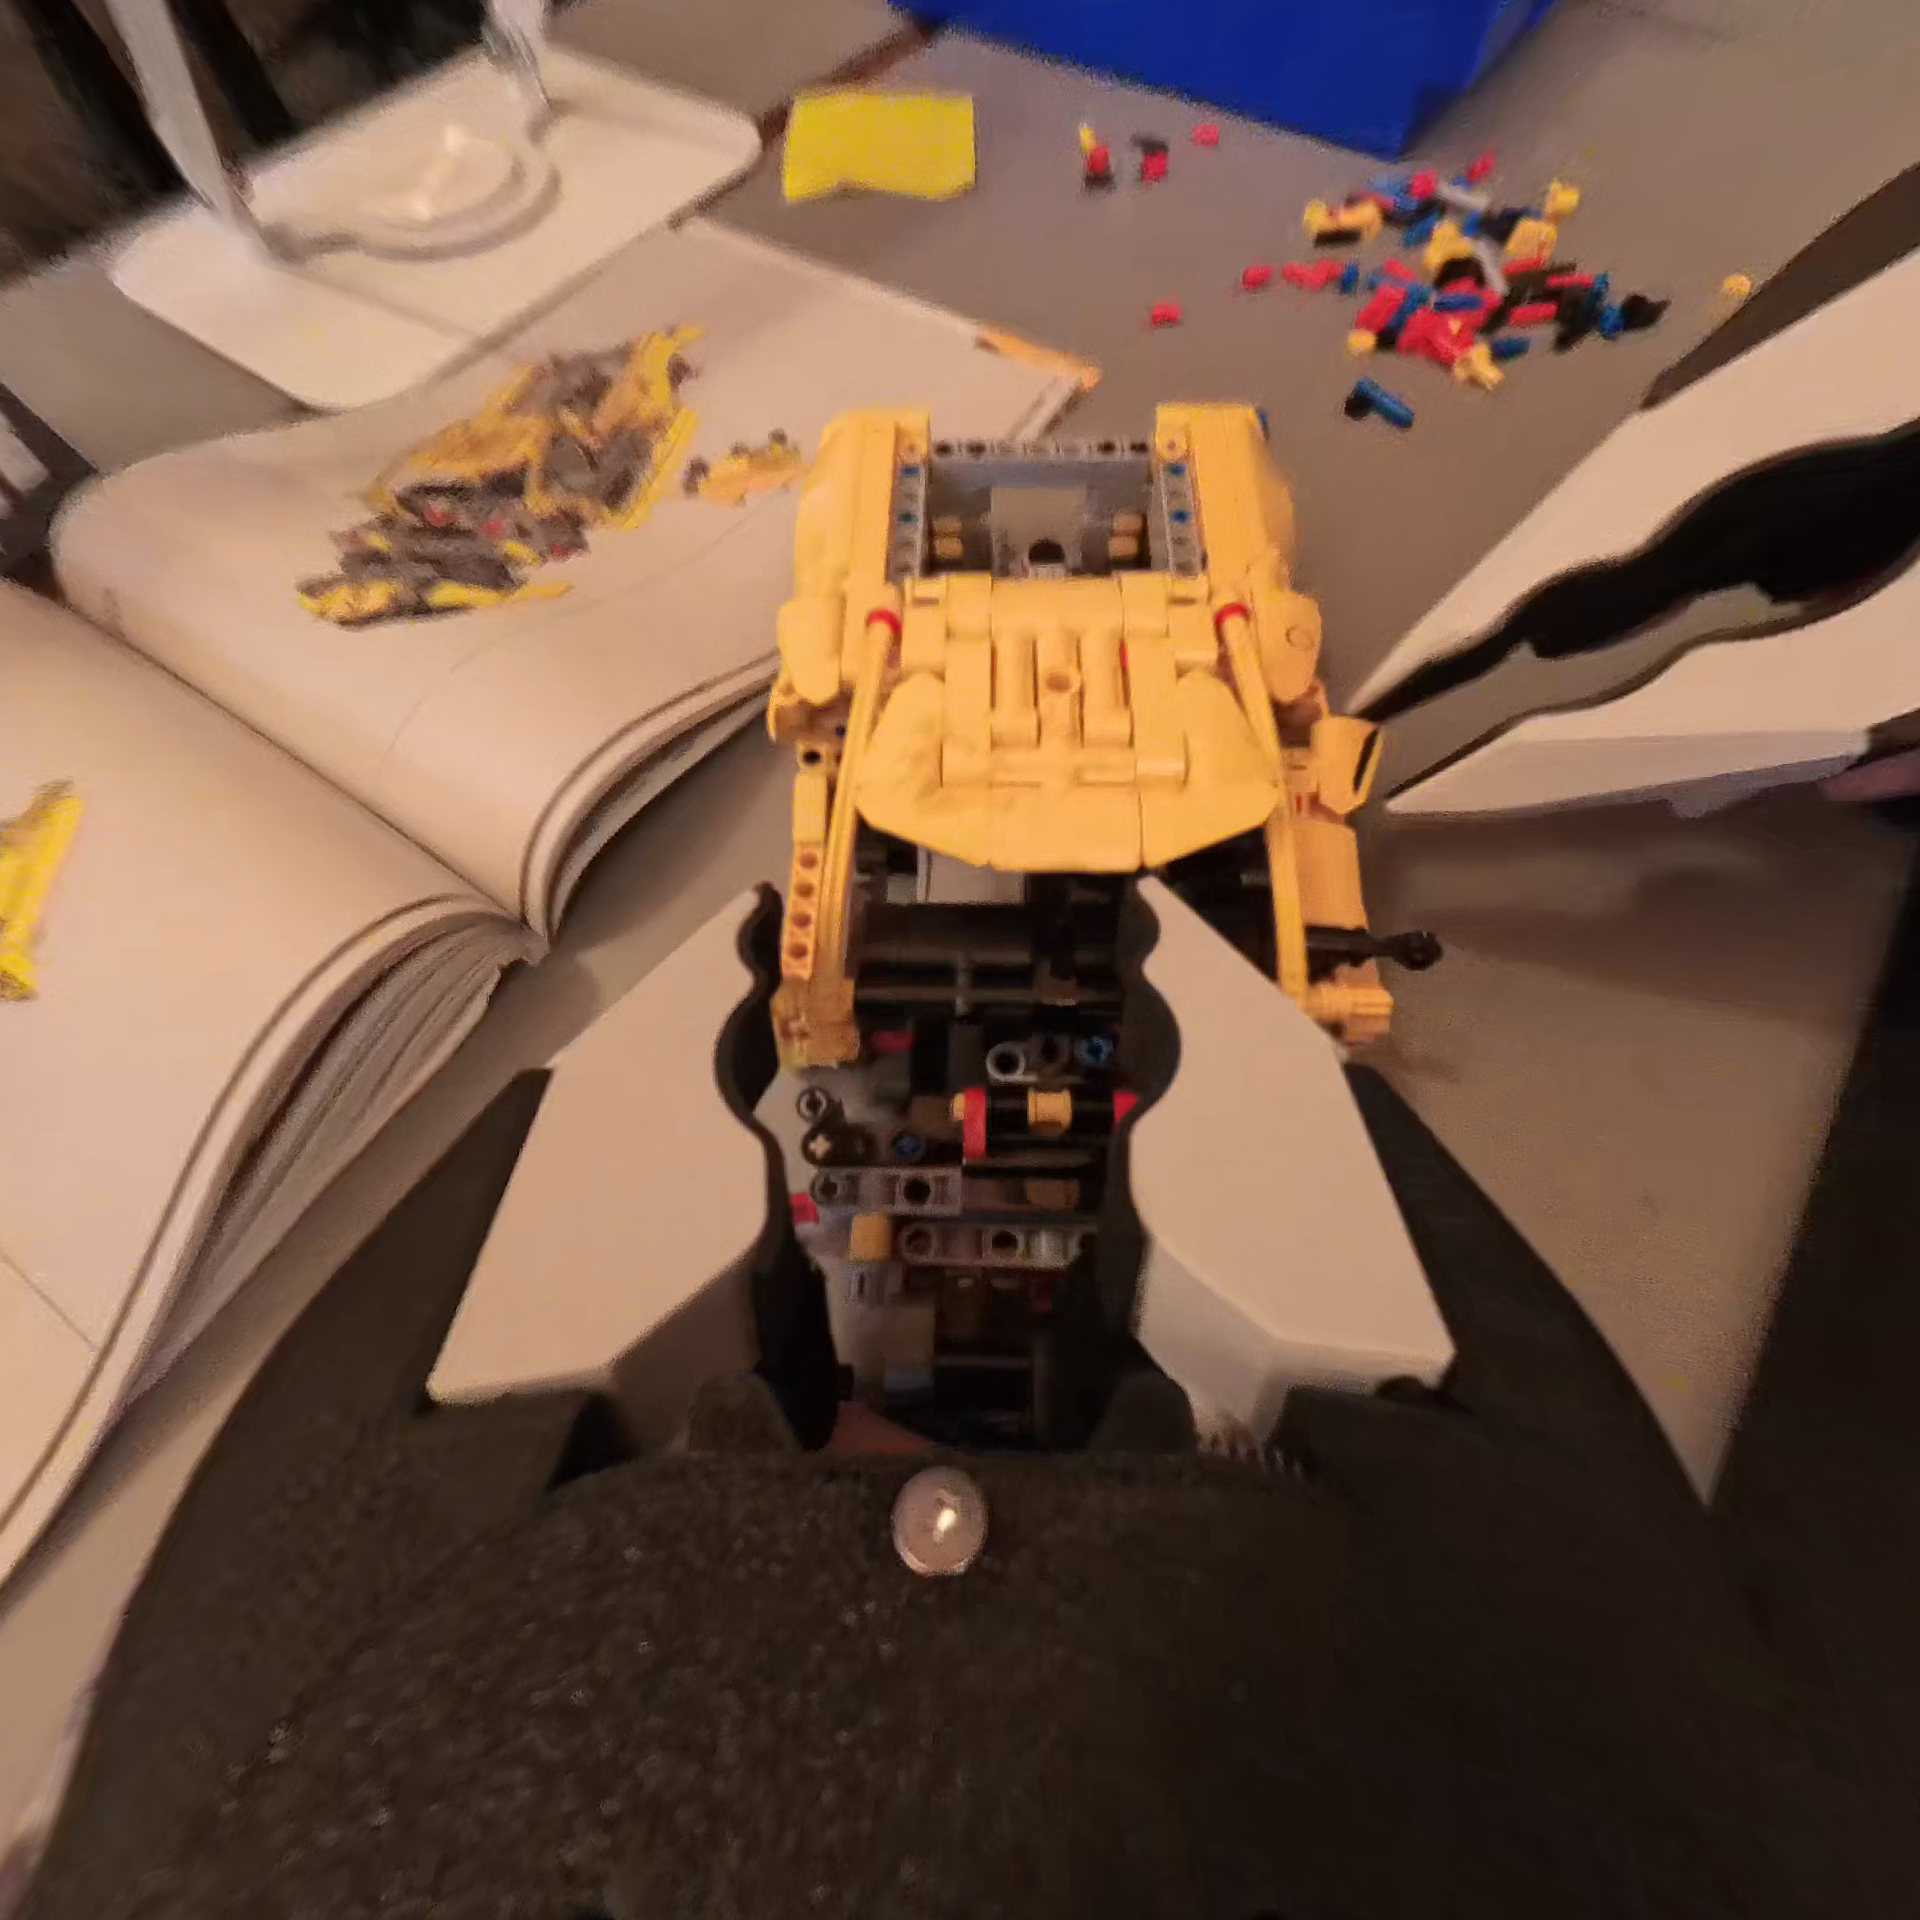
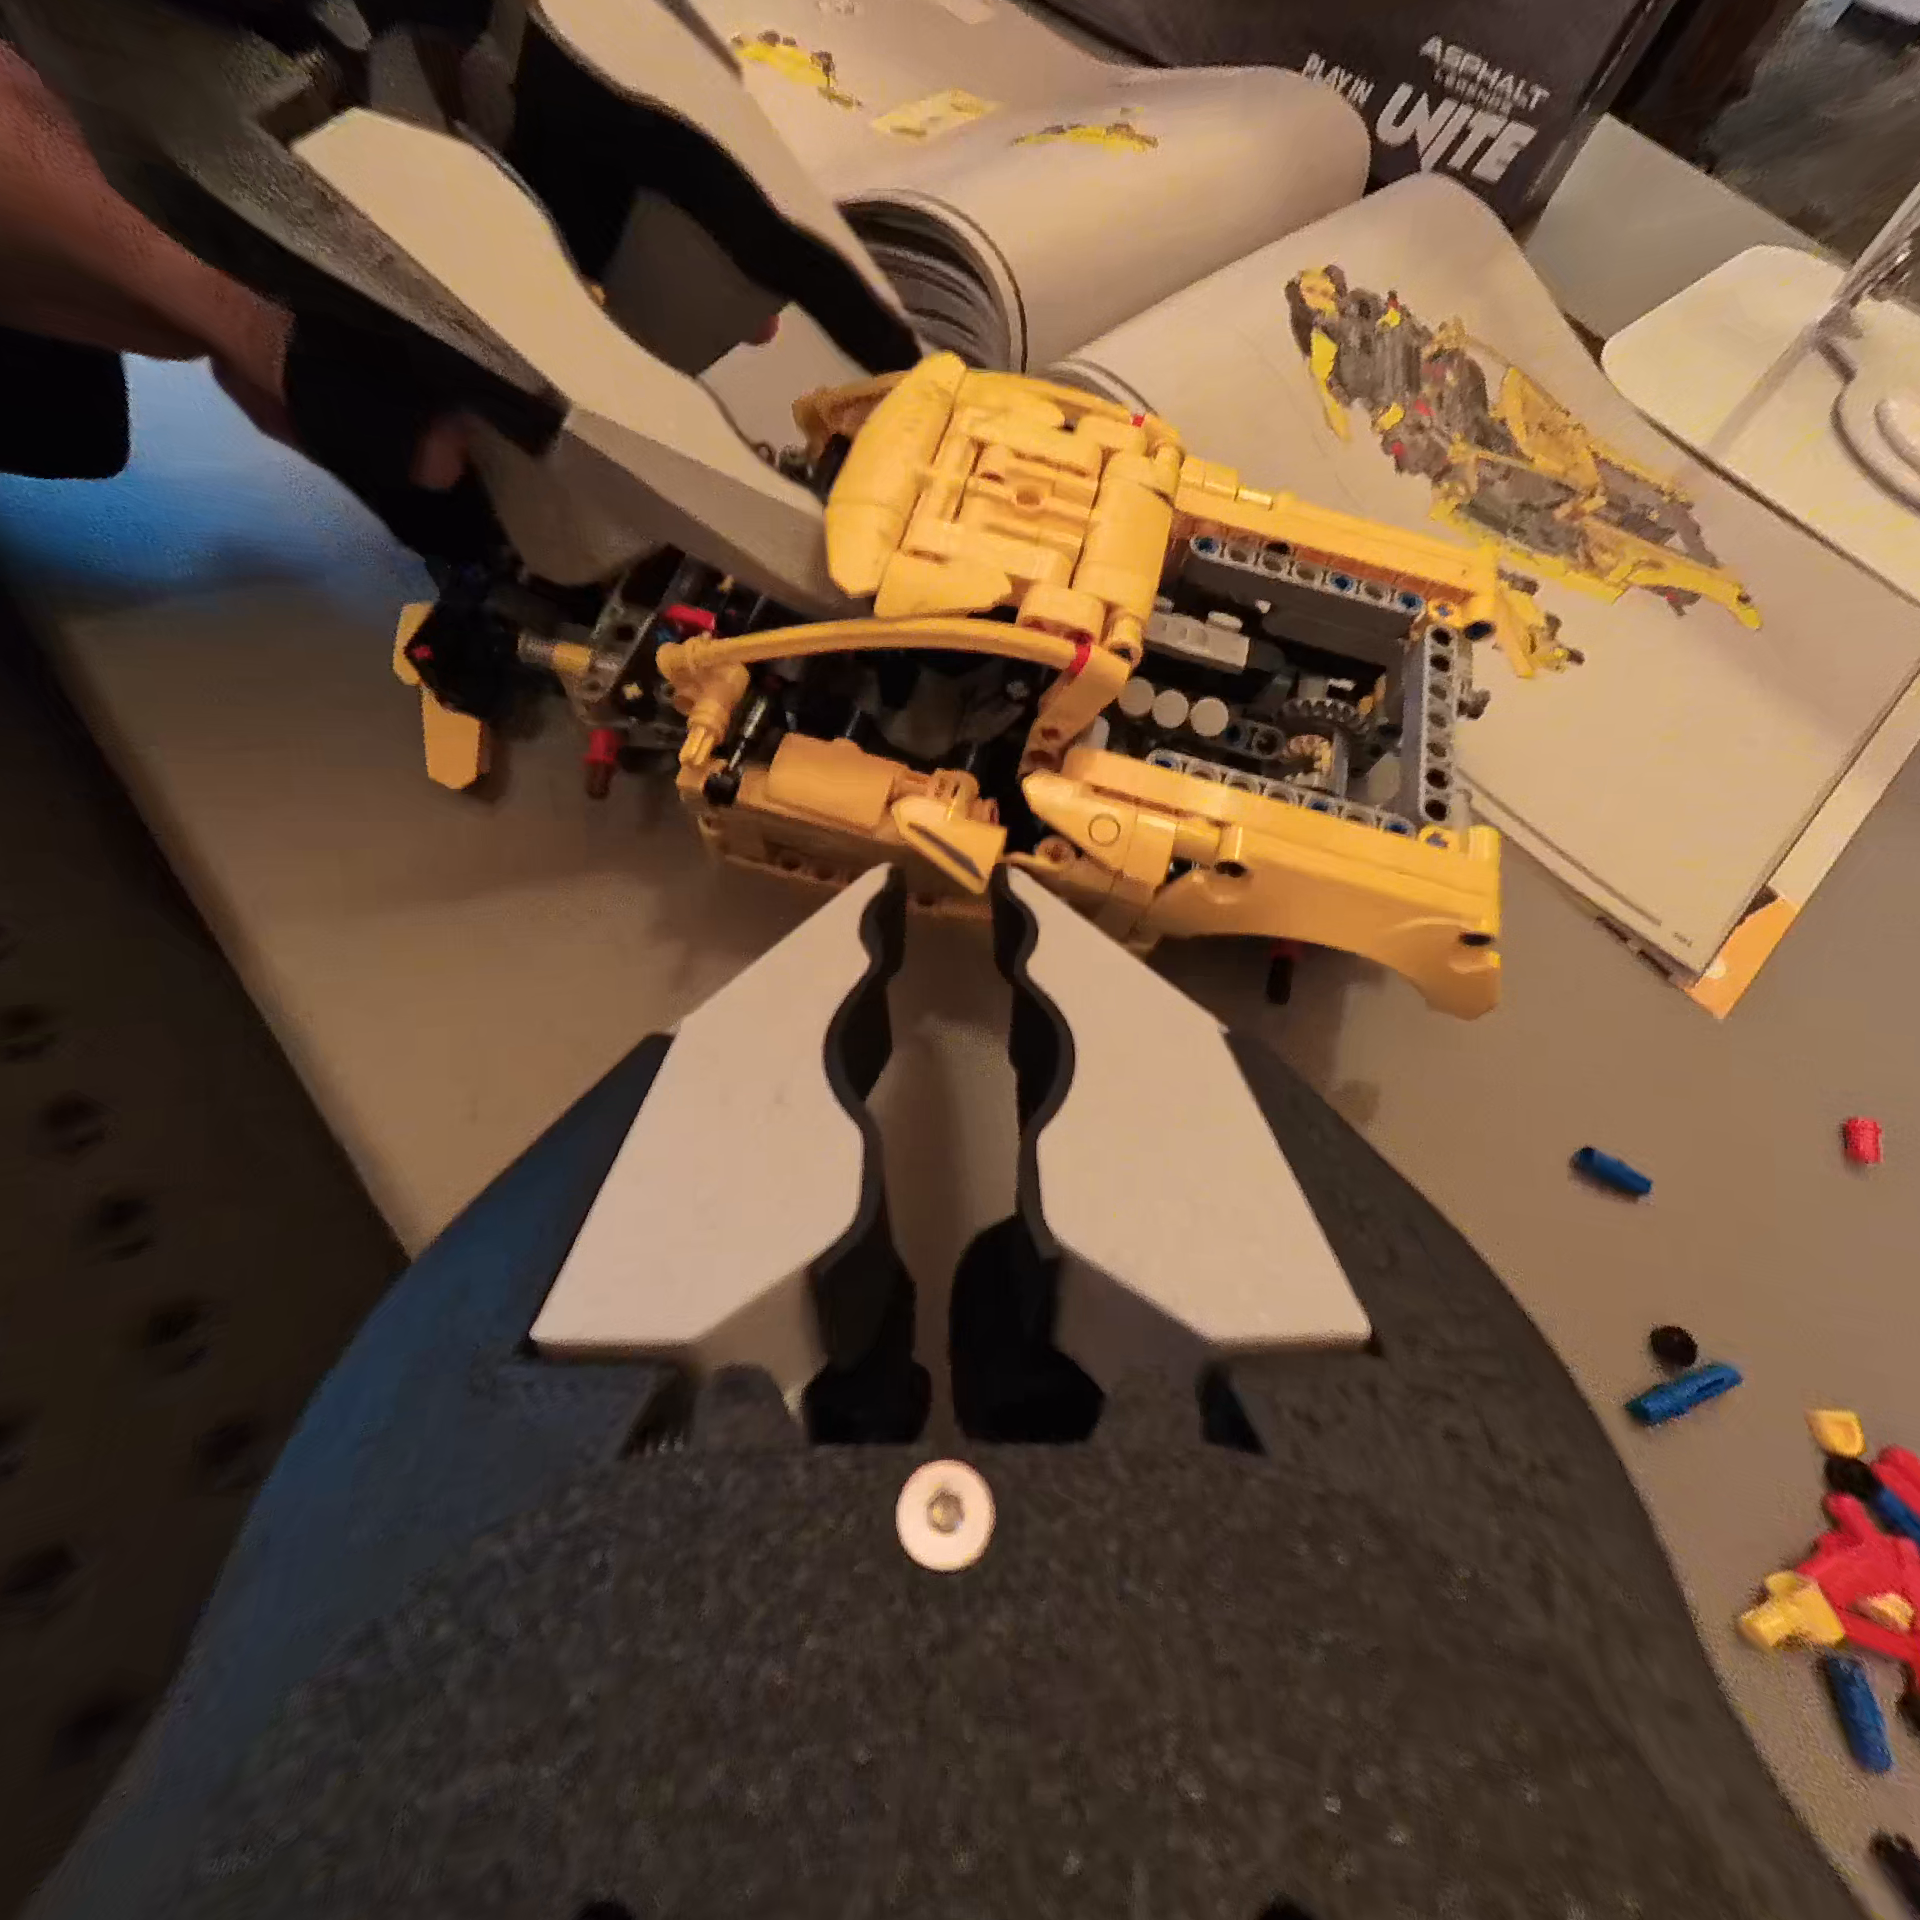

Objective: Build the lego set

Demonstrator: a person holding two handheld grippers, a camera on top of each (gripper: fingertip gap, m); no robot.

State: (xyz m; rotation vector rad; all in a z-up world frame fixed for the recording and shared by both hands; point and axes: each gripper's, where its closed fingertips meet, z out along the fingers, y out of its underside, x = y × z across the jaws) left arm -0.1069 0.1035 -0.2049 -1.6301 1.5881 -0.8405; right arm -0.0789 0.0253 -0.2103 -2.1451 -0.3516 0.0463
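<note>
A grey tabletop (image 1: 1621, 1091) fills both views under warm, dim indoor light. Beyond its far edge, seen from the left wrist, a blue bin (image 1: 1247, 62) stands. To the left of the bin a white tray (image 1: 644, 156) rests on the tabletop. In the right wrist view, a dark perforated surface (image 2: 125, 1195) lies past the tabletop's left edge.

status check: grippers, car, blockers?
Left gripper shut on car, front end. Right gripper open, tips at car's side. Manual under car's rear; loose bricks lie apart.
</note>
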